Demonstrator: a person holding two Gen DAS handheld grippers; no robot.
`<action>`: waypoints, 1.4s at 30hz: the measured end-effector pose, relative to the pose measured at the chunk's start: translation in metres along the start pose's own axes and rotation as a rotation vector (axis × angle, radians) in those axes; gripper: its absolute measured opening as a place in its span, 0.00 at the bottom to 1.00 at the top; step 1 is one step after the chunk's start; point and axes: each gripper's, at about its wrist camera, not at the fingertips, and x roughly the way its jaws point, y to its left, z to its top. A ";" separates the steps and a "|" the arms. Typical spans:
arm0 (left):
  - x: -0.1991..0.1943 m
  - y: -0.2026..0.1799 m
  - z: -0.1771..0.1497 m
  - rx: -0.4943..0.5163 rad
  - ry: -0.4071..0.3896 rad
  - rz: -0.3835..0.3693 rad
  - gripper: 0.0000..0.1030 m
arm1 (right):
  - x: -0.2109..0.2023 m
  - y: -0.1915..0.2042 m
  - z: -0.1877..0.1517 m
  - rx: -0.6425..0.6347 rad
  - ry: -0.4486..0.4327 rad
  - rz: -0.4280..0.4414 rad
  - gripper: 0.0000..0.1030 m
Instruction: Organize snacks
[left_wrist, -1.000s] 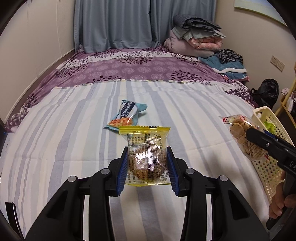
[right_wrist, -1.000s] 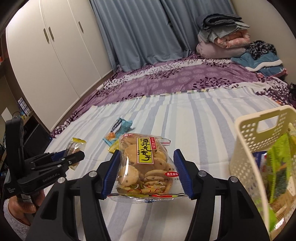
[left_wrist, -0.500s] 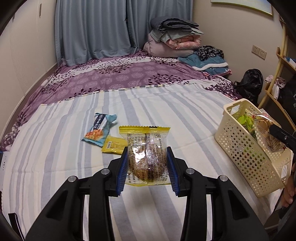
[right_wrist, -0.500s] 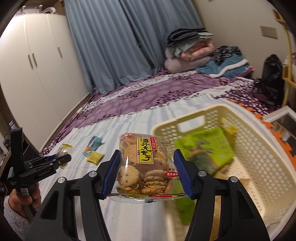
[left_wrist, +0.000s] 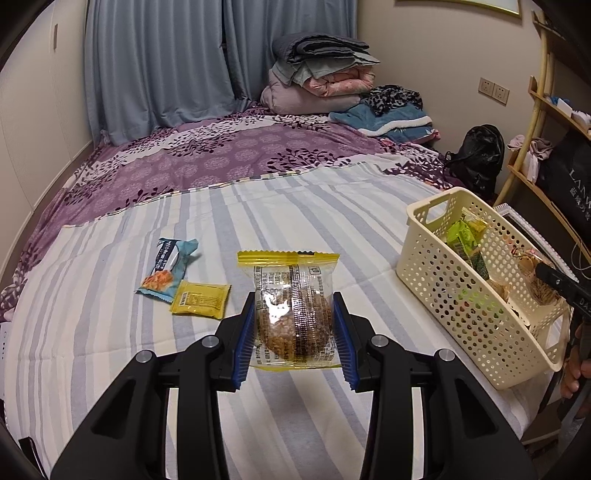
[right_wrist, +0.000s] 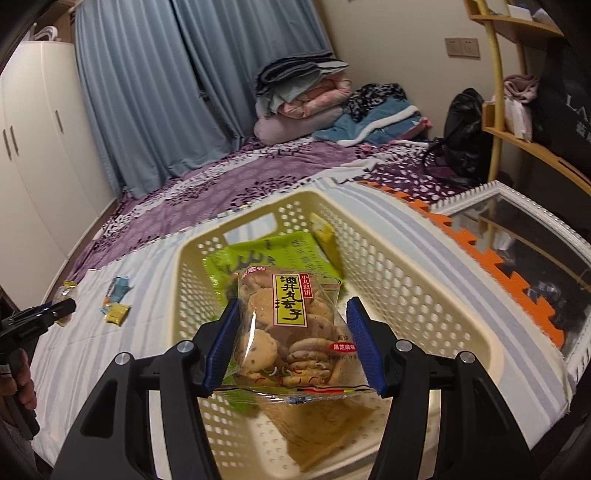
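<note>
Clear cracker bag (right_wrist: 291, 328) between right hand-held gripper (right_wrist: 293, 343), over basket (right_wrist: 399, 280)

There are two grippers, the left gripper (left_wrist: 294, 328) and the right gripper (right_wrist: 291, 345), and each holds one snack: a cake packet (left_wrist: 291, 314) and a cracker bag (right_wrist: 291, 325). One basket (left_wrist: 476, 314) stands on the bed. Two packets lie on the sheet: a blue packet (left_wrist: 166, 267) and a yellow packet (left_wrist: 201, 304).

Cracker bag (right_wrist: 291, 332) yellow label — 酒井丸法子, red oval 黑芝麻味, black bag (right_wrist: 569, 99) — "LA"

A striped sheet (left_wrist: 303, 206) covers the near bed, a purple floral cover (left_wrist: 221, 155) lies farther back below blue curtains (left_wrist: 159, 62), folded bedding (left_wrist: 317, 81) far right, white wardrobe (right_wrist: 33, 147) left.
</note>
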 end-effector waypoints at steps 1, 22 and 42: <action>0.000 -0.002 0.000 0.004 0.001 -0.003 0.39 | 0.001 -0.004 -0.002 0.012 0.006 -0.001 0.58; 0.001 -0.081 0.018 0.135 -0.002 -0.148 0.39 | -0.028 -0.010 0.004 0.048 -0.130 -0.013 0.65; 0.002 -0.227 -0.004 0.349 0.063 -0.469 0.39 | -0.039 -0.042 0.004 0.120 -0.182 -0.055 0.65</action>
